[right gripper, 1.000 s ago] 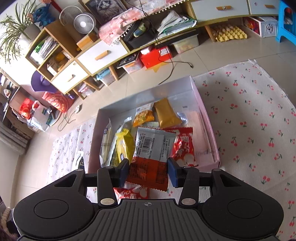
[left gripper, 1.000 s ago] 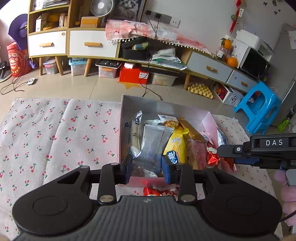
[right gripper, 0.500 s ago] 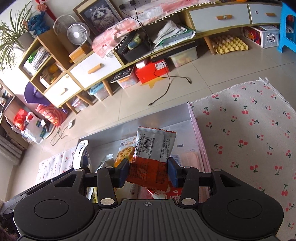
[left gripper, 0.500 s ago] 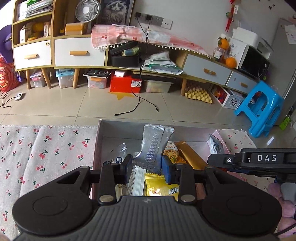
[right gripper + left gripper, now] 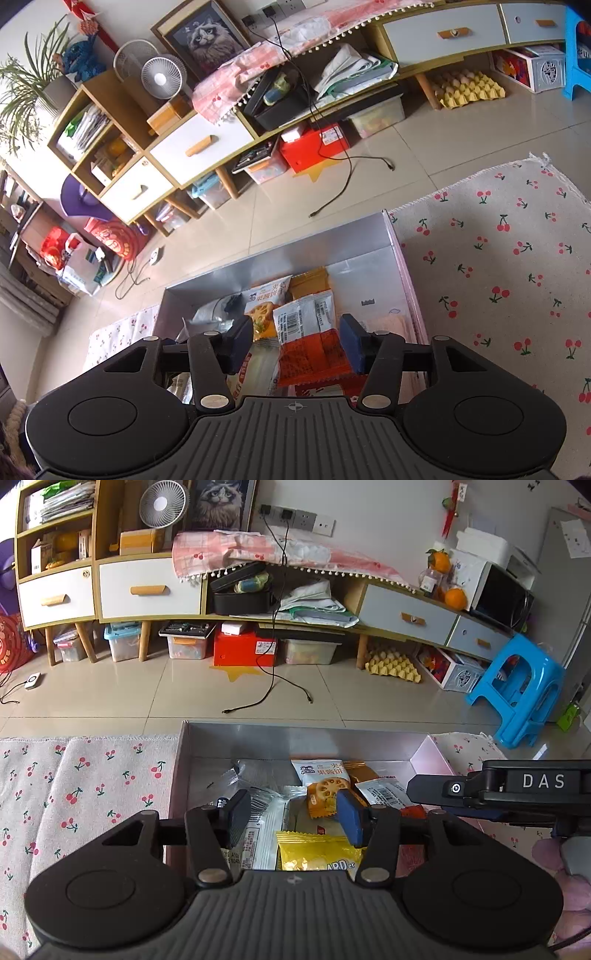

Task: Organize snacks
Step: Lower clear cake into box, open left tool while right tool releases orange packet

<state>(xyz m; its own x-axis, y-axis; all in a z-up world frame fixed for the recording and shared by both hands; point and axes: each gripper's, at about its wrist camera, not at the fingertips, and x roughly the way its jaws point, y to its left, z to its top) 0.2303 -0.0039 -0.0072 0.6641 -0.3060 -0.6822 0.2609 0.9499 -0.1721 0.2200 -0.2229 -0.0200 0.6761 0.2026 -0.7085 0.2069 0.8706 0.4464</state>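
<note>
Cloth: the cherry-print cloth (image 5: 498, 258) is lying flat on the floor, and I'm seeing no loose snacks on the parts showing.
Box: the silver-lined box (image 5: 295, 740) is sitting on that cloth, holding a jumble of packets, so I'm judging most of the sorting done.
Left tool: my left tool (image 5: 291, 816) is hovering over the box, jaws spread wide, gripping nothing; the silver-white packet (image 5: 258, 830) and the yellow packet (image 5: 317, 854) are lying just under it.
Right tool: my right tool (image 5: 295, 343) is hanging open too, with the orange-and-white packet (image 5: 310, 332) lying loose between its fingers, inside the box.
Left to do: I'm guessing only tidying remains.
</note>
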